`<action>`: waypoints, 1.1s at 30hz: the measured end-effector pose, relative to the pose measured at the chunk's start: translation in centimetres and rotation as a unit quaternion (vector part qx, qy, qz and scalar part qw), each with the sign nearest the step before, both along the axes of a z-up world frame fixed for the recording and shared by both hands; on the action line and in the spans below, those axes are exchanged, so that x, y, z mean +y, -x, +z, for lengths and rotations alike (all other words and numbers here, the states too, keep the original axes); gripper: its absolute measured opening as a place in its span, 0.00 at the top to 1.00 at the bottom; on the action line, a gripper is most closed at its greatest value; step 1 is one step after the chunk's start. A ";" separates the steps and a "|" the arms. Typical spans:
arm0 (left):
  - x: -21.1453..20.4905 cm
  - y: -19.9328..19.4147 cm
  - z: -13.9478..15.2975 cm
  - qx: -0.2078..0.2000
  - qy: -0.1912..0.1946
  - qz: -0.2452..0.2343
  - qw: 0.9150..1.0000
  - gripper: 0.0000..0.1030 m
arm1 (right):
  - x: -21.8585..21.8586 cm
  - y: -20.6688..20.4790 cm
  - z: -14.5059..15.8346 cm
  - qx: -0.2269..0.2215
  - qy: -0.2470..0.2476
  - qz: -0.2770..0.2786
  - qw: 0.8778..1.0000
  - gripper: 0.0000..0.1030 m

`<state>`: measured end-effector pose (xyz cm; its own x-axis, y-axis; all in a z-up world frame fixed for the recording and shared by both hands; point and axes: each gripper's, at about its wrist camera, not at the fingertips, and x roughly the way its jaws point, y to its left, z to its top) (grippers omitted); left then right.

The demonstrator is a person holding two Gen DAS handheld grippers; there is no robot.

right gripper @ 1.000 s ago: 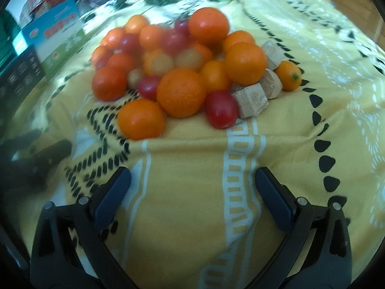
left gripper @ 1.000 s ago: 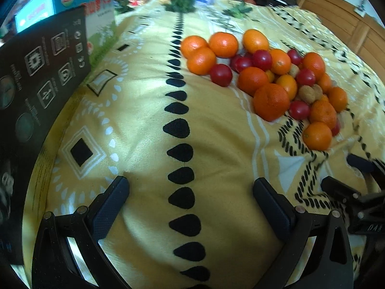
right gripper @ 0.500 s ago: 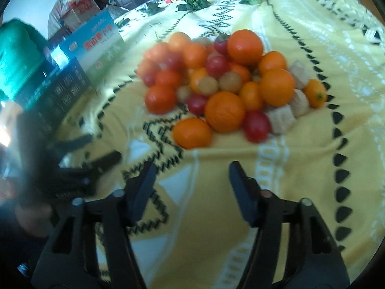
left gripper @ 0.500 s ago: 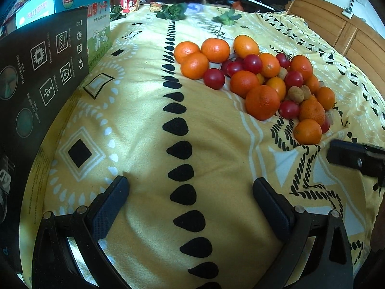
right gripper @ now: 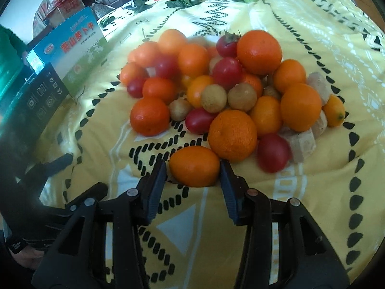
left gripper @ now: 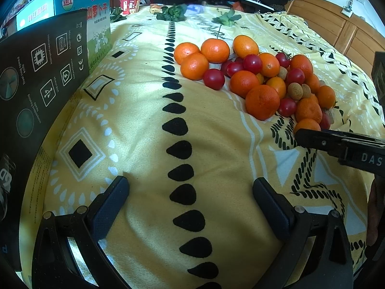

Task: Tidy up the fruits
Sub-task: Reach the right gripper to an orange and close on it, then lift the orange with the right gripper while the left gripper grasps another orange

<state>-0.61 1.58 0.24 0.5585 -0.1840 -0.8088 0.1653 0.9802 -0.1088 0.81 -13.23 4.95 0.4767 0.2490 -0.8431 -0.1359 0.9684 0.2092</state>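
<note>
Blanket (left gripper: 149,149): yellow, black-and-white patterned, spread under everything.
Boxes: a black carton (left gripper: 36,77) and a blue carton (left gripper: 79,7) stand along its left edge.
Fruit pile (right gripper: 226,89): mandarins, cherry tomatoes and brown longans heaped together mid-blanket.
Left gripper (left gripper: 190,192): fingers spread wide, released, over bare blanket.
Right gripper (right gripper: 192,175): fingers bracket the nearest mandarin (right gripper: 194,166) at the pile's front edge, both pads touching or just beside it.
</note>
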 end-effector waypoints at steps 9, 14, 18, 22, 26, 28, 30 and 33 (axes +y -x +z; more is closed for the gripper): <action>-1.5 -1.6 3.9 -0.007 0.070 -0.049 0.996 0.04 | -3.3 4.1 3.9 -0.043 -0.081 -0.004 0.996 0.59; -4.8 -5.2 4.1 0.007 0.093 -0.096 0.991 0.15 | -4.3 5.0 4.0 -0.034 -0.105 -0.010 0.994 0.59; -6.3 -8.1 2.2 0.046 0.102 -0.096 0.989 0.20 | -5.0 5.1 3.8 -0.029 -0.115 -0.016 0.993 0.59; -6.3 -8.7 1.7 0.044 0.102 -0.080 0.991 0.44 | -5.6 4.9 3.9 -0.032 -0.117 -0.020 0.992 0.59; -5.6 -8.5 1.6 0.049 0.132 -0.086 0.986 0.60 | -5.7 4.7 4.1 -0.032 -0.119 -0.020 0.992 0.59; -5.6 -7.8 1.9 0.042 0.126 -0.088 0.987 0.61 | -5.6 4.7 4.3 -0.036 -0.119 -0.017 0.992 0.59; -5.2 -7.1 2.5 0.034 0.125 -0.083 0.988 0.61 | -5.3 4.8 4.6 -0.039 -0.120 -0.015 0.992 0.59; -3.7 -5.5 4.3 0.008 0.128 -0.072 0.989 0.61 | -5.0 5.1 5.2 -0.048 -0.115 -0.010 0.992 0.59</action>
